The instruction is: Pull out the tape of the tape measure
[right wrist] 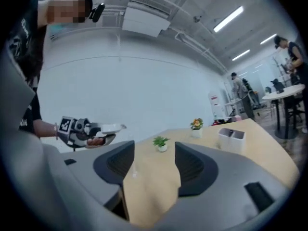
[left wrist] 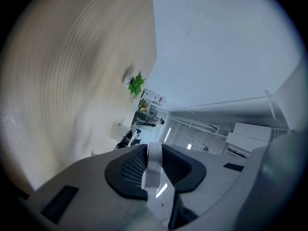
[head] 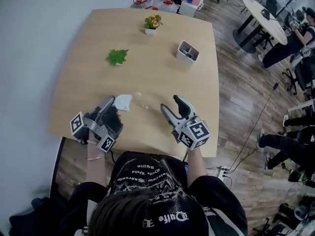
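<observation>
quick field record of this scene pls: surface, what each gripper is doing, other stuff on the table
surface: light wooden table
left gripper: shut on small white tape measure
right gripper: open, nothing between the jaws, apart from the left
far side of table: small green leafy plant; flowering plant in white pot; white rectangular holder
pull progress: cannot tell

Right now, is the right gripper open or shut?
Open: on the right gripper the jaws stand apart, with only table between them.
</observation>
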